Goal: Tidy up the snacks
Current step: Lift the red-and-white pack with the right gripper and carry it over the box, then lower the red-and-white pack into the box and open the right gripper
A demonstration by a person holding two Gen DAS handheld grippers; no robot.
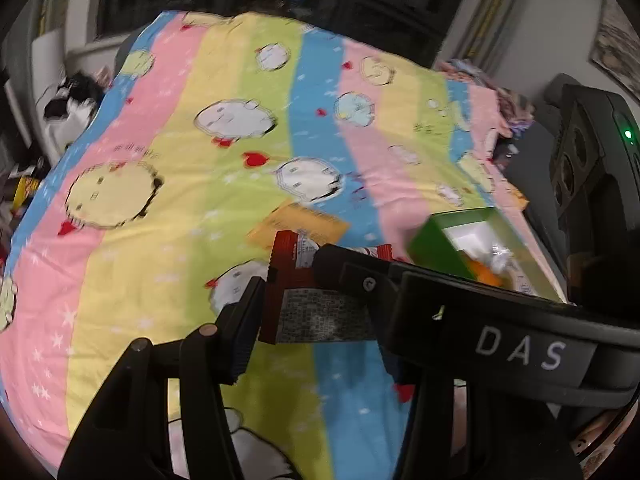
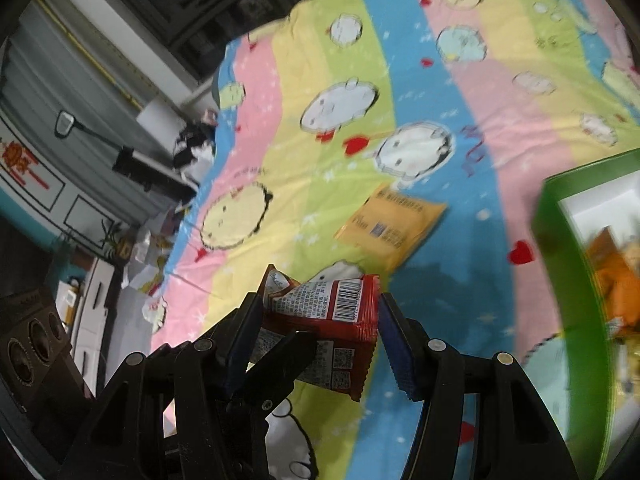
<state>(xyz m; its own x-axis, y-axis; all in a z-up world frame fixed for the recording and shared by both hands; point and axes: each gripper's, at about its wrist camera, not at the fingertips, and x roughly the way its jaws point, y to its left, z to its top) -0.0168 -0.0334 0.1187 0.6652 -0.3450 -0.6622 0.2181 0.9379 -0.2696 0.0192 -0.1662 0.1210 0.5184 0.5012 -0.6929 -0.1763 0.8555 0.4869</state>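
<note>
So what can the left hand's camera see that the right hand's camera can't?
Only the left wrist view shows the right gripper's body marked DAS and a green indicator light.

Only the right wrist view shows the barcode on the red snack packet and a black lamp by the wall.

Both show that red packet held up off the striped cartoon blanket, the yellow packet lying flat on it, and the green box holding orange snacks.

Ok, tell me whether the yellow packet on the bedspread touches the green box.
Apart. In the right wrist view, the yellow packet lies on the bedspread, with a band of bare blue cloth separating it from the green box.
</note>
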